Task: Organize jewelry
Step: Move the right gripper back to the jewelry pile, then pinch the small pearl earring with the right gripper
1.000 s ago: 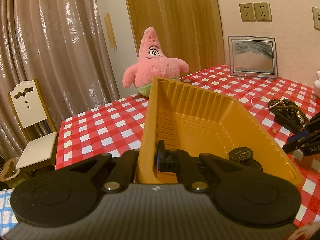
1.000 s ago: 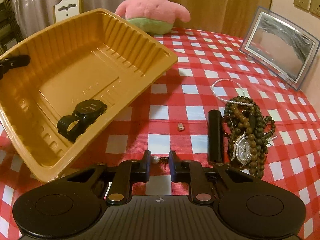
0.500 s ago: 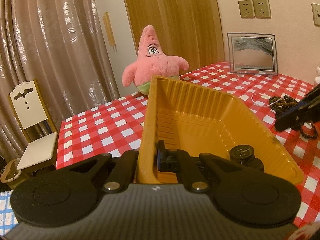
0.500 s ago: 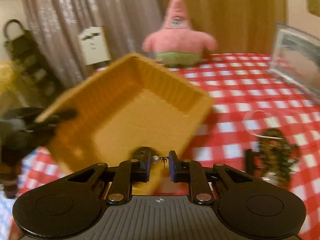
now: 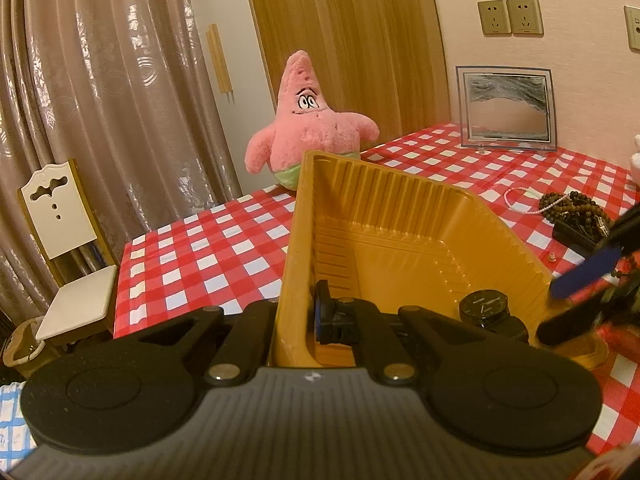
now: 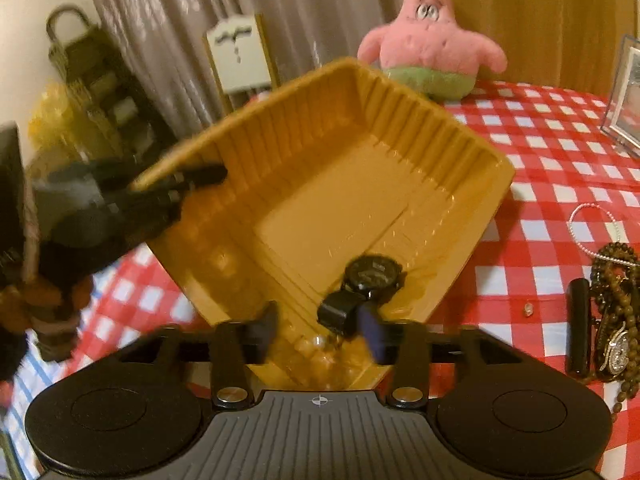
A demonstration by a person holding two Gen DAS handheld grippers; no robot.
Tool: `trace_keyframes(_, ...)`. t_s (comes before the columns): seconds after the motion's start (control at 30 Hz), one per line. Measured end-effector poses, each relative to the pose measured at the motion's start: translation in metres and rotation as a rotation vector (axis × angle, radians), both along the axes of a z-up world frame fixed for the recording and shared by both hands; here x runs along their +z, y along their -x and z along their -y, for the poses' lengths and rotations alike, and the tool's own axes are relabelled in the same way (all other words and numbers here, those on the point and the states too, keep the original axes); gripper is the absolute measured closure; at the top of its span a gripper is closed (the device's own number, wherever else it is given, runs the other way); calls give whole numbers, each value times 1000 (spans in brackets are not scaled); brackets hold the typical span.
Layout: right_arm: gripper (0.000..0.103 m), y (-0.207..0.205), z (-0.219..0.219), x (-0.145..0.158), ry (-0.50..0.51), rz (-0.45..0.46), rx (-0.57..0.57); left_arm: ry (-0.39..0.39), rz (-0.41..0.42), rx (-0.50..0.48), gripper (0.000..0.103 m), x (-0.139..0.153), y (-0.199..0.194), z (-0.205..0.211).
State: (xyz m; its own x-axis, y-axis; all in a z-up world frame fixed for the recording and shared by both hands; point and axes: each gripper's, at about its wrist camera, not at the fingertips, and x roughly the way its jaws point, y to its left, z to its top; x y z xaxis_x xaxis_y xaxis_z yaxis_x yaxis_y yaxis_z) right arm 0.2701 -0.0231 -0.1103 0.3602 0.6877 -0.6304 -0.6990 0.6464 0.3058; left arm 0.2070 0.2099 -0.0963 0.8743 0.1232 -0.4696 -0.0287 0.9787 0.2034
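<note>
Over the tilted yellow tray [image 6: 320, 200], right gripper [image 6: 320, 330] jaws opening around a loose pearl earring [image 6: 318, 340]; left gripper [image 5: 296, 312] clamped on the tray's wall.

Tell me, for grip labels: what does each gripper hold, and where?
Left gripper clamps the yellow ribbed plastic tray by its near wall; right gripper, jaws opening, holds nothing.

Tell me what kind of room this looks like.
Probably a home dining or living room: a table with a red checked tablecloth, floor-length curtains, a white dining chair, and a pink plush toy sitting on the table.
</note>
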Motion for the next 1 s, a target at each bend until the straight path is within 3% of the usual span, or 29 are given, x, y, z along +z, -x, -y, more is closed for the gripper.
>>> trace_keyframes(0.1,53,3,22,9,-37,24,-47,1,1,1,99,0,0,-1)
trace_keyframes(0.47,54,-34,83,-13,91,42,-212,9,-5,11,99,-1,-2,-2)
trace_keyframes(0.63,70,-51,76,-24,130,57,-206,7,-8,11,99,-1,-2,-2)
trace_keyframes(0.87,82,-68,61,-41,191,72,-193,5,-9,11,99,0,-4,-3)
trace_keyframes(1.0,84,-73,56,-49,232,80,-194,5,-11,12,98,0,-4,-3)
